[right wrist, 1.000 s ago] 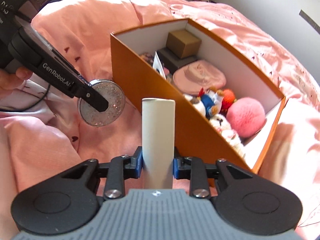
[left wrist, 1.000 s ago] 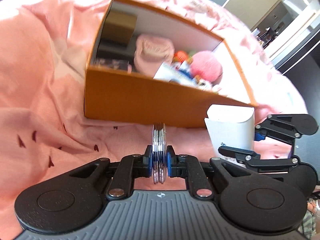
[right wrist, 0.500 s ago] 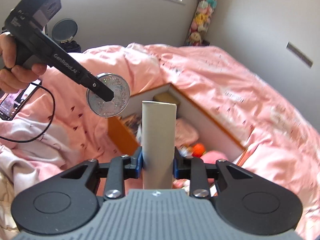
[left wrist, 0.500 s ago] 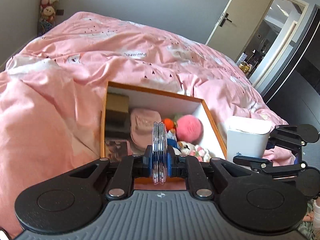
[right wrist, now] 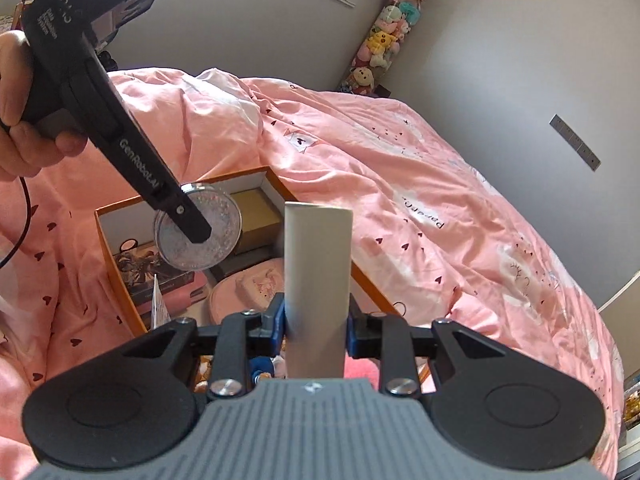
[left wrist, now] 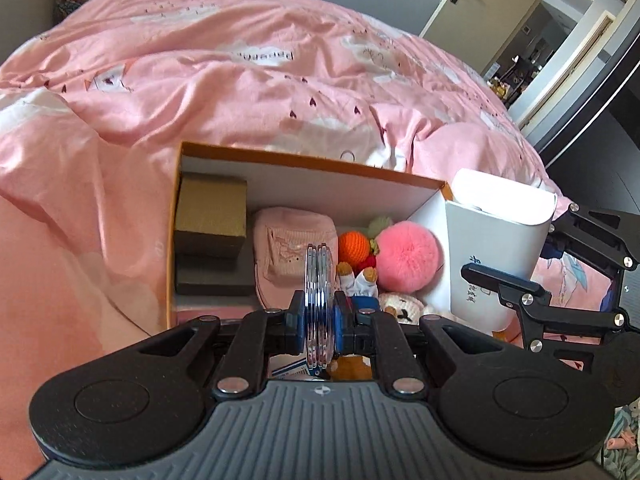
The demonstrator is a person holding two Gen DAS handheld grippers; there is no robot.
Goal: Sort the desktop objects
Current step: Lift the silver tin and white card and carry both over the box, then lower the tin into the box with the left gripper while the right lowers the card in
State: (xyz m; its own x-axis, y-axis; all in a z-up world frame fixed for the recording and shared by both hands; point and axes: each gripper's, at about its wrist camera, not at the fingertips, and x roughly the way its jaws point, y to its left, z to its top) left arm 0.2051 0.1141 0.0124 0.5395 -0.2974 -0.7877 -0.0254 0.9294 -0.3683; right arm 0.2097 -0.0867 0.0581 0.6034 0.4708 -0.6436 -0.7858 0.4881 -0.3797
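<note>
Pink bedding (left wrist: 224, 92) under orange box (left wrist: 312, 162); above box, left gripper (left wrist: 319, 316) pinching seemingly glittery disc (left wrist: 319, 300), right gripper (right wrist: 316, 330) clamping white carton (right wrist: 318, 280).

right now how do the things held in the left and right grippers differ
The left gripper holds a thin, round clear disc case with glittery contents; the right gripper holds a tall, opaque white box. The case is pinched across its flat faces; the box stands upright between the fingers. Both hang above the open orange box.
</note>
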